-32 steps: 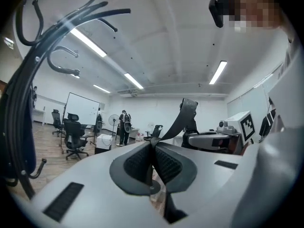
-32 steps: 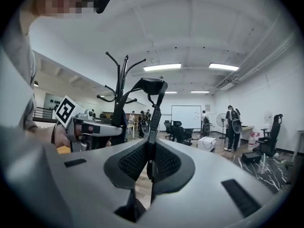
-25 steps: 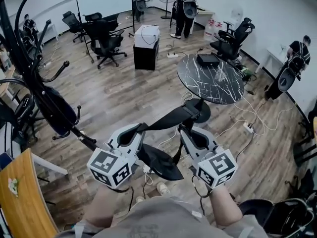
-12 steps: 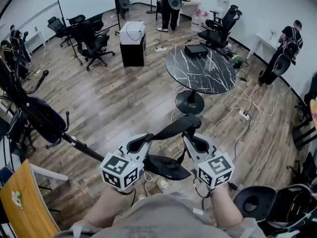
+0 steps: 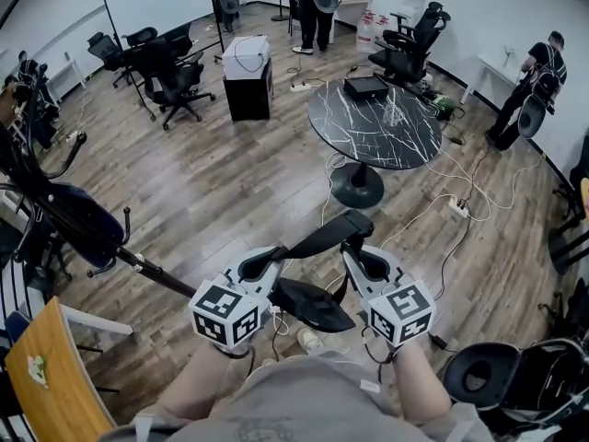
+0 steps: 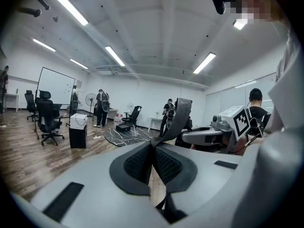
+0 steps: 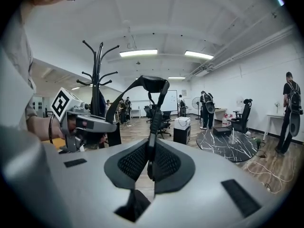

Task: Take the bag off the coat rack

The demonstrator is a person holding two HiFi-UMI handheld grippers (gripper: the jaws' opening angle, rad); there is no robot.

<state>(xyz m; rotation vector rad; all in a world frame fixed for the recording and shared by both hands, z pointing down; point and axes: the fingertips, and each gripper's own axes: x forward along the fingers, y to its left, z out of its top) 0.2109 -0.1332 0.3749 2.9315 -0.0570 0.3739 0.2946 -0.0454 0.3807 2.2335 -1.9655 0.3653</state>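
A black bag (image 5: 308, 304) hangs by its strap (image 5: 324, 233) between my two grippers, off the coat rack. My left gripper (image 5: 274, 252) is shut on one end of the strap; in the left gripper view the webbing (image 6: 153, 148) is pinched between the pads and rises to the right. My right gripper (image 5: 350, 247) is shut on the other end, where the strap (image 7: 151, 158) runs up from the jaws into a loop (image 7: 153, 83). The black coat rack (image 5: 64, 215) stands at the left, apart from the bag, and shows upright in the right gripper view as the coat rack (image 7: 97, 75).
A round black marble table (image 5: 382, 122) stands ahead on the right, with cables (image 5: 460, 212) on the wood floor beside it. Office chairs (image 5: 175, 76) and a black cabinet (image 5: 246, 90) are farther back. A wooden board (image 5: 46, 376) is lower left, a chair (image 5: 502, 385) lower right. People stand along the far walls.
Over the second, the bag and both grippers have drawn away from the coat rack, which now lies farther left. In the last half second almost nothing has moved.
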